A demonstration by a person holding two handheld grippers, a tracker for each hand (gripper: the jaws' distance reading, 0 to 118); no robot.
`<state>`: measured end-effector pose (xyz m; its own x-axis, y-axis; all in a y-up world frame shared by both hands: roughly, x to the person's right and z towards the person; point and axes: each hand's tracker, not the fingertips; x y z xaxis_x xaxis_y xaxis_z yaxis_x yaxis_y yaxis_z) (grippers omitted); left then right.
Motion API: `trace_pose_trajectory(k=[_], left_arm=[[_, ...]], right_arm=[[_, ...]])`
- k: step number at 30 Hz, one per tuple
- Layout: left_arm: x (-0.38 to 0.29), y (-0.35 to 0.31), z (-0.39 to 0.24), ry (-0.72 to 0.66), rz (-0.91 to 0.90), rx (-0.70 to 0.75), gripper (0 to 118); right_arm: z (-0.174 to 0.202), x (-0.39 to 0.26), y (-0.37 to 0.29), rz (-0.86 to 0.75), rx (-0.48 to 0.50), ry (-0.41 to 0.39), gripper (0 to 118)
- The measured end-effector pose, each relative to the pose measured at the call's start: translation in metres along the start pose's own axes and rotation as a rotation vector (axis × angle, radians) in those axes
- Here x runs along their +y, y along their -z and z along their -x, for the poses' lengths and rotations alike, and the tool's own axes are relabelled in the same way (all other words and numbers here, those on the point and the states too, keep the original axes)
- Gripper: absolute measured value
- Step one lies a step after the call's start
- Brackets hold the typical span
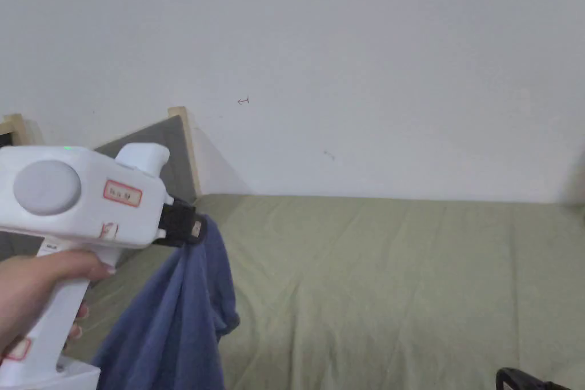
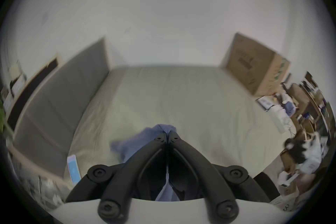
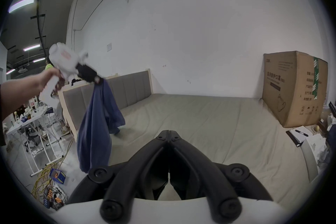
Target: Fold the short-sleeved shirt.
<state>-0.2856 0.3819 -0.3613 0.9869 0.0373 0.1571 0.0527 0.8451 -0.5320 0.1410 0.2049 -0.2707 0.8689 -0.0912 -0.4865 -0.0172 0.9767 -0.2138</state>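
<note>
1. At the lower left of the head view, a hand (image 1: 25, 294) grips the white handle of the left gripper (image 1: 197, 229). Its black jaws are pressed together on a bunch of blue cloth.
2. That cloth is the blue short-sleeved shirt (image 1: 180, 317). It hangs straight down from the jaws in loose folds, held up in the air at the left of the frame.
3. In the left gripper view, the two black jaws meet at the lower centre, with blue fabric bulging just past their tips.
4. In the right gripper view, the right gripper (image 3: 169, 135) sits at the lower centre with its jaws closed against each other and nothing between them. A dark piece of it peeks in at the lower right corner of the head view.
5. Beyond both grippers lies a bed (image 1: 400, 282) covered in a creased olive-green sheet across the lower half of the head view.
6. A grey padded headboard (image 1: 171, 163) with a pale wooden frame stands at the bed's left end.
7. In the right gripper view, a large cardboard box (image 3: 291, 89) rests on the bed at the right.
8. Farthest back, a plain white wall (image 1: 371, 65) rises behind the bed.
</note>
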Motion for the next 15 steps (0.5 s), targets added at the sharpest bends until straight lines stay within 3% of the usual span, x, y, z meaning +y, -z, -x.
trace_pose_trajectory(k=[3, 7, 9, 15], left_arm=[[0.042, -0.012, -0.063, 0.109, -0.082, -0.072, 0], [0.063, 0.024, -0.135, 0.061, -0.044, -0.283, 0], [0.058, 0.063, -0.165, 0.074, 0.039, -0.396, 0], [-0.031, 0.223, -0.261, 0.09, 0.296, -0.432, 0]], right_arm=[[-0.014, 0.006, -0.016, -0.041, -0.036, 0.024, 0], [-0.033, 0.009, -0.037, -0.066, -0.095, 0.05, 0], [-0.044, 0.008, -0.045, -0.068, -0.12, 0.065, 0], [-0.073, -0.008, -0.059, -0.037, -0.231, 0.082, 0]])
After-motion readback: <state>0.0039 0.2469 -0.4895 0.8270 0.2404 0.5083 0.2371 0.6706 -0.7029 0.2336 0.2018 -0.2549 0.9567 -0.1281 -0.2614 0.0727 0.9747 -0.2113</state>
